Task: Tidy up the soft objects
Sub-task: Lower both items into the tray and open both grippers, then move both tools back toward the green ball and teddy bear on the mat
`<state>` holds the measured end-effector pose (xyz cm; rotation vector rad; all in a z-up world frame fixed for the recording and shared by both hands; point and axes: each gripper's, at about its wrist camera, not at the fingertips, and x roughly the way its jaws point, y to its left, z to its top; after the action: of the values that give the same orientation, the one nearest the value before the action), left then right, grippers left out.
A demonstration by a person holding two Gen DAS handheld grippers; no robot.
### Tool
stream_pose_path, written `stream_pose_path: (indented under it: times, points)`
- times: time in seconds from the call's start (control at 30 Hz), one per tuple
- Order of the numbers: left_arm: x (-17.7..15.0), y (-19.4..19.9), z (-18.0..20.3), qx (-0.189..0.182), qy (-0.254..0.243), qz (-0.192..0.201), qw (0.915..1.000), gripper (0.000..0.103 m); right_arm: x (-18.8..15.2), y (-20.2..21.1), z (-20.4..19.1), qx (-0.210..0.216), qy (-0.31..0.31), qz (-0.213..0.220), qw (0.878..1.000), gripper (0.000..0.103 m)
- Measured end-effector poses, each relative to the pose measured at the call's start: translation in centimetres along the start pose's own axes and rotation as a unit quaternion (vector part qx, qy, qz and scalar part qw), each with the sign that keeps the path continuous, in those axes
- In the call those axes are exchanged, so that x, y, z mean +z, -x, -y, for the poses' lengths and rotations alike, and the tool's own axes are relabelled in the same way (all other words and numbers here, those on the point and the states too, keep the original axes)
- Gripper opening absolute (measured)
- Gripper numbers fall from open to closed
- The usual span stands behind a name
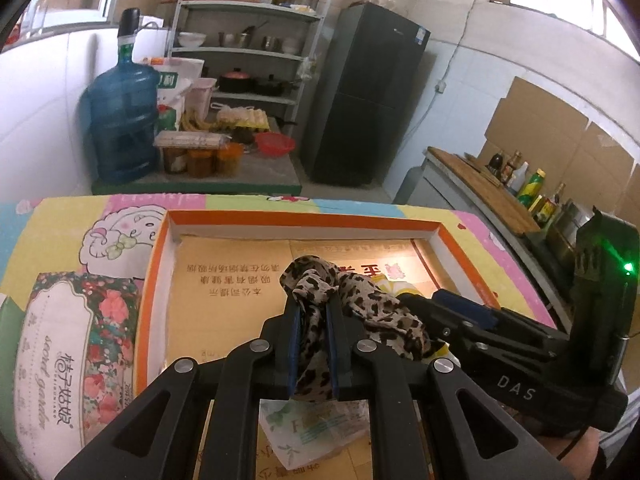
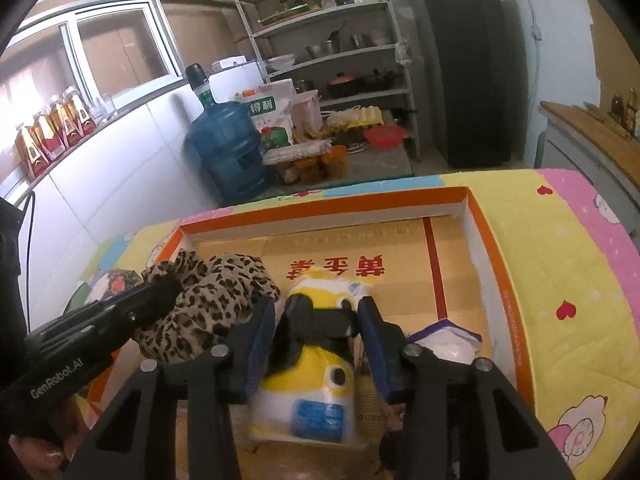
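Observation:
My left gripper (image 1: 314, 322) is shut on a leopard-print cloth (image 1: 360, 312) and holds it bunched over the orange-rimmed cardboard box (image 1: 304, 218). The cloth also shows in the right wrist view (image 2: 208, 300), hanging from the left gripper (image 2: 160, 292). My right gripper (image 2: 316, 332) is open, its blue pads (image 2: 376, 344) on either side of a yellow and white minion soft pack (image 2: 316, 392) lying in the box (image 2: 476, 216). The right gripper also shows at the right of the left wrist view (image 1: 460, 312), beside the cloth.
A floral tissue pack (image 1: 60, 360) lies left of the box on the cartoon-print cover (image 2: 560, 264). A white plastic bag (image 1: 316, 428) and a purple-edged white packet (image 2: 448, 344) lie in the box. A blue water jug (image 1: 120, 120), shelves (image 1: 248, 40) and a black fridge (image 1: 364, 96) stand behind.

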<state>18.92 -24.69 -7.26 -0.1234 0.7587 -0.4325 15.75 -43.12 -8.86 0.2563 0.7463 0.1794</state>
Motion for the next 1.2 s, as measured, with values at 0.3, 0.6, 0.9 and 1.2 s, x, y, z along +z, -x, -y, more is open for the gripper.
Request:
stream_pose_path:
  times: [0.3,0.6,0.9,1.2]
  points:
    - [0.0,1.5,-0.1,0.003,0.003,0.025,0.9997,0.06,-0.2,0.9,0.5,0.006,-0.013,0.016,1.0,0.052]
    - [-0.4,3.4,0.6,0.018,-0.019,0.031,0.9992,0.06,-0.3,1.8,0.8,0.005,-0.018,0.034,0.999,0.052]
    - [-0.7,6.3,-0.2,0.038,-0.024,0.053,0.9976,0.06,-0.3,4.0,-0.5,-0.003,-0.013,0.058,0.998,0.052]
    - [-1.6,10.1,-2.0,0.071,-0.032,0.078,0.9939,0.06,-1.1,6.4,-3.4,0.002,0.001,0.073,0.997,0.052]
